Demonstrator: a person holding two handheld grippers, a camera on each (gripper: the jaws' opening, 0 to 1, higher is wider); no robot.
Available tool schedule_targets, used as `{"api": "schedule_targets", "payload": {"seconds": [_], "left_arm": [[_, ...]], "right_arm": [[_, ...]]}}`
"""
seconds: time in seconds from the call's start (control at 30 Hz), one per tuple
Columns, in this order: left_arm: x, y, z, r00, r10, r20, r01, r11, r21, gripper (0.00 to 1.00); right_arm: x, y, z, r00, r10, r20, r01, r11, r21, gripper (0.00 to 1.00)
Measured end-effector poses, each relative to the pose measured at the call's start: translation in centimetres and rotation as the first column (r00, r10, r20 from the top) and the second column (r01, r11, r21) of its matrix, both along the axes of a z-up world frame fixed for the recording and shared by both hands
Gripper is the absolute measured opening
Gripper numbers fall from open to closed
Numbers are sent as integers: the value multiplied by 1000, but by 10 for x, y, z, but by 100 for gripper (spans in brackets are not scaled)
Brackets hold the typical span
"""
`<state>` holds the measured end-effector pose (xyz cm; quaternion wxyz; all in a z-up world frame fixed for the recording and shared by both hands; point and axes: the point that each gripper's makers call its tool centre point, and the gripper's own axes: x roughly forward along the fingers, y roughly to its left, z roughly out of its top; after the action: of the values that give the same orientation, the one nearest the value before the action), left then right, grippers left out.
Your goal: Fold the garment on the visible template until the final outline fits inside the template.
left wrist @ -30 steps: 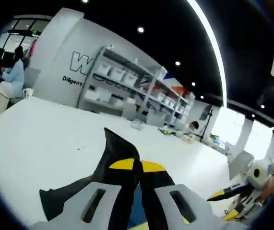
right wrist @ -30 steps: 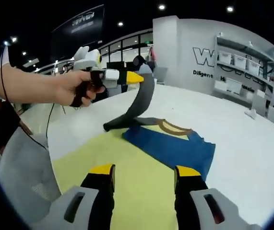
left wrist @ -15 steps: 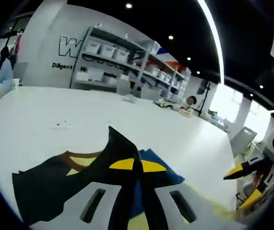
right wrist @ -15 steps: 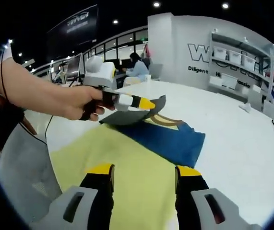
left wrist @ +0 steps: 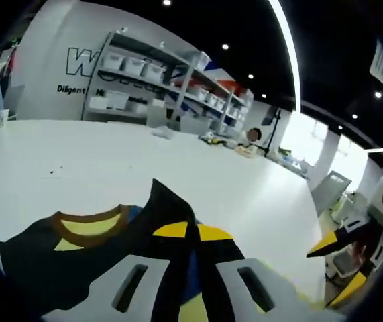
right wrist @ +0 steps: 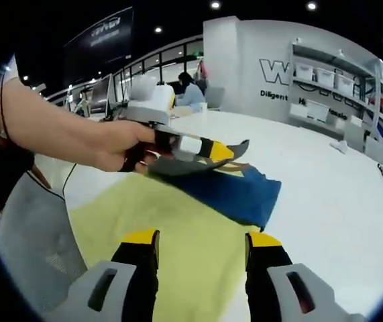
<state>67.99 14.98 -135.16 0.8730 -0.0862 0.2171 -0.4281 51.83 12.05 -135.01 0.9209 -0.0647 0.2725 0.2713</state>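
White shelving with bins [left wrist: 144, 67] lines the far wall beyond the smooth white counter [left wrist: 77, 154]. On it lies a flat yellow template [right wrist: 171, 235], the soft blue garment [right wrist: 235, 194] stretching away from it. The left gripper [left wrist: 191, 231] pinches a dark sleeve [left wrist: 168, 208], jaws closed; the right gripper [right wrist: 201, 245] hovers, jaws apart.

Bright indoor light — ceiling spots, long glowing strip overhead; heavy fisheye bending at edges, slight motion blur.
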Motion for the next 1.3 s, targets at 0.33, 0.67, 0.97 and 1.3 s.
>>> {"api": "schedule_targets", "payload": {"seconds": [0.33,0.67,0.97,1.3], "left_arm": [[-16,-14,-30,997,-33,-73,36,999,40,7],[-40,17,-12,996,-82,-33,83,995,50,22],[-91,80,-2,980,-200,4,198,975,102,20],[-179,166,-22,915,-402,-34,397,882,255,21]], "right_arm": [[-3,-6,1,1000,-10,-7,10,1000,-5,49],[-2,5,-8,1000,7,-20,-6,1000,7,50],[-9,22,-24,995,91,-42,-91,996,0,50],[-32,31,-42,953,283,-108,-288,957,-28,45]]}}
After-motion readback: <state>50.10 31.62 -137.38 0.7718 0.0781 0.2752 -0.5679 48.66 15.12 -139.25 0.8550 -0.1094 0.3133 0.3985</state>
